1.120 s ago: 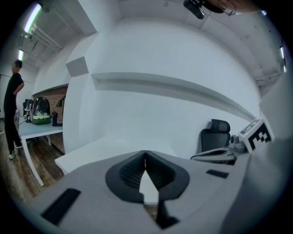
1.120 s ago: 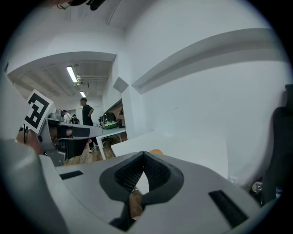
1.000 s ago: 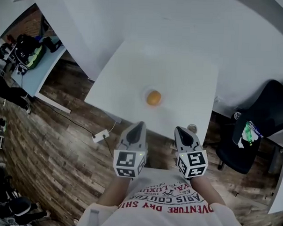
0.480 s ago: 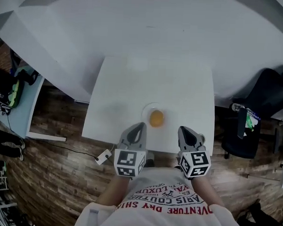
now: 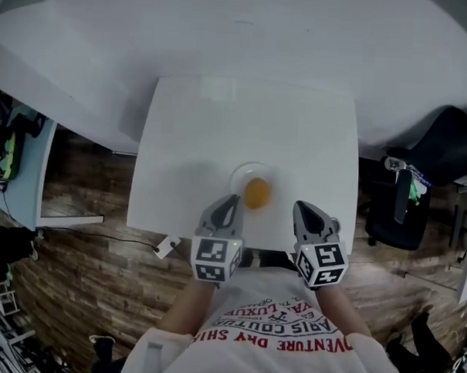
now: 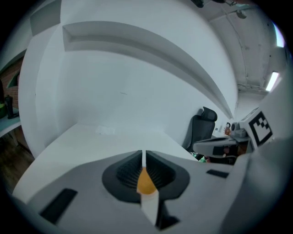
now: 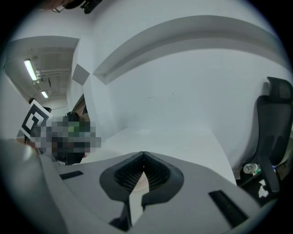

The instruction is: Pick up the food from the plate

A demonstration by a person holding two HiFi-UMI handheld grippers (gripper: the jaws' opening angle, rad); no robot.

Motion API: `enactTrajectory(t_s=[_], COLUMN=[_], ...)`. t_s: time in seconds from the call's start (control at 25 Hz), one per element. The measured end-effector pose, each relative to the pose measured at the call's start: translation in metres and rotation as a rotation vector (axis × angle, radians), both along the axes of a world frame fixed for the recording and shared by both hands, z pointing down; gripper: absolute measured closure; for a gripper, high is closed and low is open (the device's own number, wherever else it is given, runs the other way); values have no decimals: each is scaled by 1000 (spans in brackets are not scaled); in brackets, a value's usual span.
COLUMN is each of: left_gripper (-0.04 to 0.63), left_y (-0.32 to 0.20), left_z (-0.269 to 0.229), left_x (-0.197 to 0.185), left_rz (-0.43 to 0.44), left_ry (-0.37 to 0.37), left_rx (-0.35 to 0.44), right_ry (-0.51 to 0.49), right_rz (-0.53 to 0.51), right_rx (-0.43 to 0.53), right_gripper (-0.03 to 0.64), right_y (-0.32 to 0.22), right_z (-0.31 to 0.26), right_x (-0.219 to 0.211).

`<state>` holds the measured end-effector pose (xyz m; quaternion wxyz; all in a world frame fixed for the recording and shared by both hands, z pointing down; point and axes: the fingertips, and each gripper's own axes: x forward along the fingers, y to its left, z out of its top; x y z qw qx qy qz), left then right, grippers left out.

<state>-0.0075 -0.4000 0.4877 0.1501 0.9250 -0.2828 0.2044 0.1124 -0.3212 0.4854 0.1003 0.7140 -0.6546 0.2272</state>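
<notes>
head view first — where do we see the food?

we see the food (image 5: 256, 192), a round orange piece, lying on a small pale plate (image 5: 239, 173) near the front edge of the white tabletop (image 5: 197, 134). nothing touches it.

and our two tools?

the left tool (image 5: 231, 205) hangs over the front edge, its tip just beside the plate's near-left rim. the right tool (image 5: 302, 209) sits to the right of the plate, near it but apart from it. the two are level with each other, marker cubes (image 5: 215, 260) toward our body.

what does the left gripper view give us on its jaws?

they stand together, the ribbed pads meeting in one thin line with nothing between them. the orange food shows below the pads, through the opening behind the tips.

and the right gripper view?

same there — jaws closed tip to tip and empty. through the opening under the pads we see a pale patch, and we cannot tell whether it is the plate or bare tabletop.

anything else around?

a black office chair (image 5: 440, 152) stands to the right of the tabletop on the brown wood floor (image 5: 97, 292), and a white wall (image 6: 137, 91) rises behind the tabletop.
</notes>
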Motion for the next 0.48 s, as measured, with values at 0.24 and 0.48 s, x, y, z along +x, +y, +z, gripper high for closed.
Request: enactTrajectory(t_s=[0.24, 0.48], left_gripper=[488, 243], left_y=[-4, -5], left_z=[29, 75], left_x=[24, 44], left_rz=[0, -8], left_ry=[-48, -117], left_rx=[-76, -132], right_ry=[-19, -56], right_rz=[-57, -96], right_rx=[-63, -123], right_gripper=[606, 606], right_y=[-17, -20], right_z=[20, 50], right_x=[14, 23])
